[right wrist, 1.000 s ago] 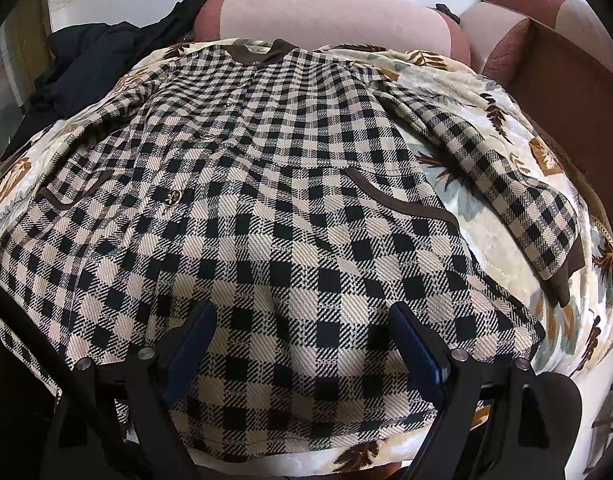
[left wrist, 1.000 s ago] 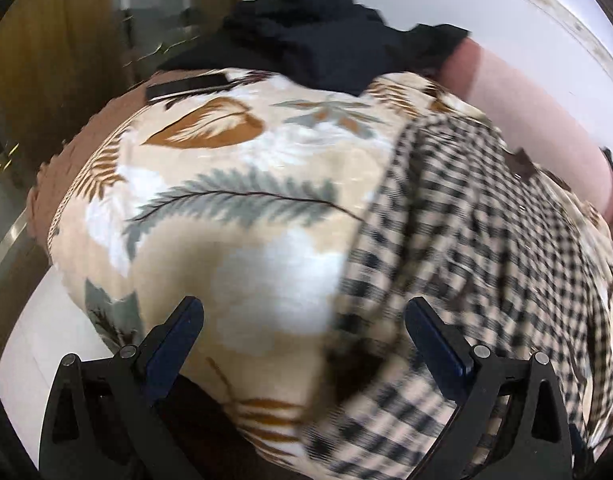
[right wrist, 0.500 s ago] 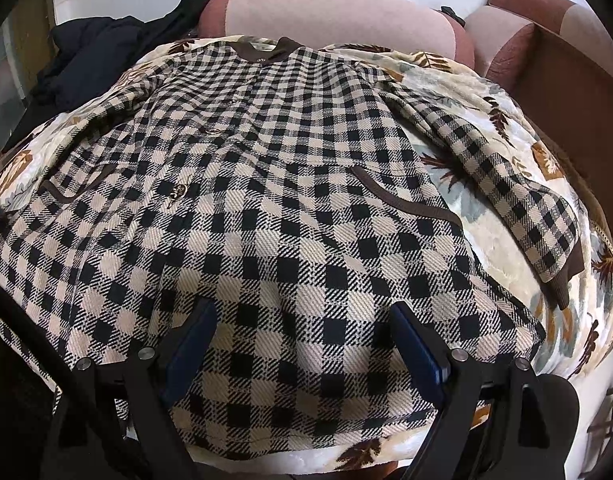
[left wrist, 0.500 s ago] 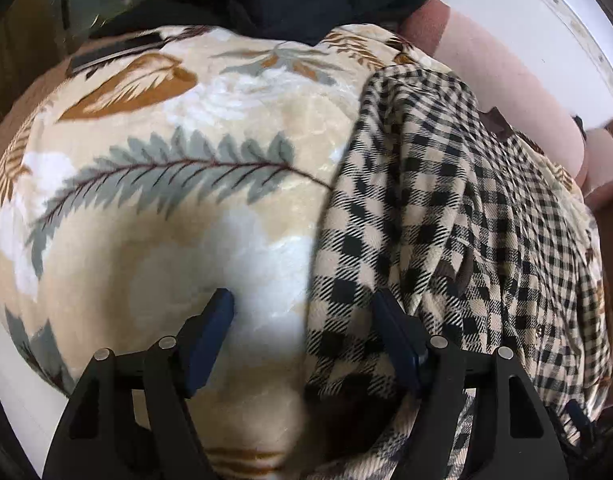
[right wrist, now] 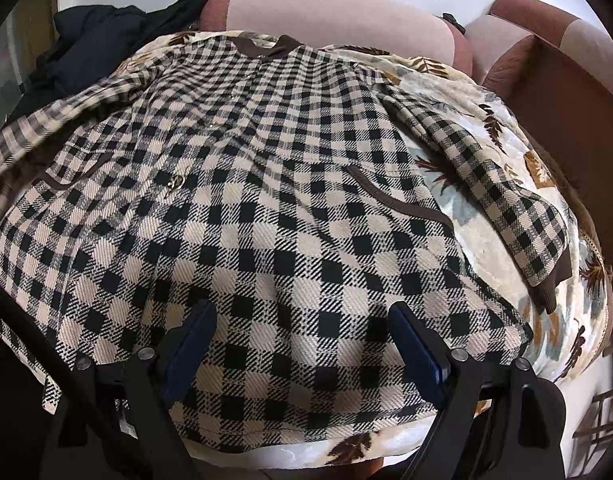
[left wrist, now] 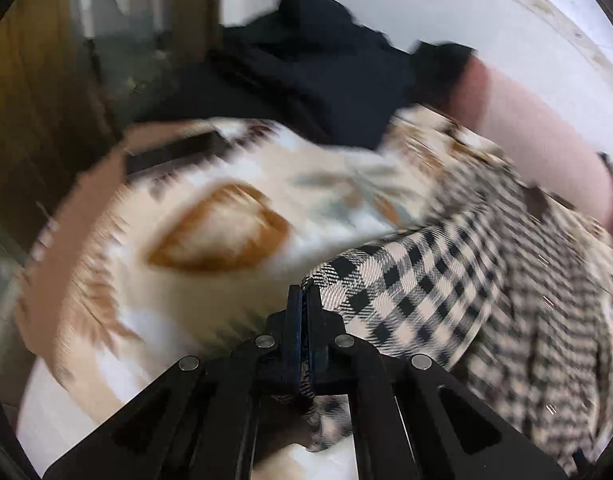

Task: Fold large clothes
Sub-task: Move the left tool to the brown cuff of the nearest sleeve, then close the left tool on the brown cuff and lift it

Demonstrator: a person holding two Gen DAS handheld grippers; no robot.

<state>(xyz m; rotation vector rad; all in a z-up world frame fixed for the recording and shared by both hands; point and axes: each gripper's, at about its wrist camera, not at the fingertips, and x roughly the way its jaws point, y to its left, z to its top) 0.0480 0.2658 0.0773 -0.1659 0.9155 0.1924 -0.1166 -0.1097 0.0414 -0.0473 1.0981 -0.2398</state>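
A large black-and-cream checked coat [right wrist: 266, 184] with a brown collar lies spread face up on a leaf-print blanket [right wrist: 478, 120]. My left gripper [left wrist: 304, 300] is shut on the coat's left sleeve [left wrist: 406, 284] and holds it lifted off the blanket [left wrist: 226, 232]; that view is blurred. In the right wrist view the raised sleeve [right wrist: 42, 128] shows at the left edge. My right gripper [right wrist: 302, 328] is open and empty, hovering over the coat's lower hem. The other sleeve [right wrist: 506, 196] lies flat on the right.
A dark garment [left wrist: 326, 64] is piled at the back left, also seen in the right wrist view [right wrist: 94, 36]. Pink sofa cushions [right wrist: 330, 12] line the back. A brown sofa arm [right wrist: 562, 108] bounds the right side. A dark flat object [left wrist: 174, 152] lies on the blanket's left.
My left gripper closed on the coat's left sleeve and lifted it, swinging the view. The right gripper stayed still and open.
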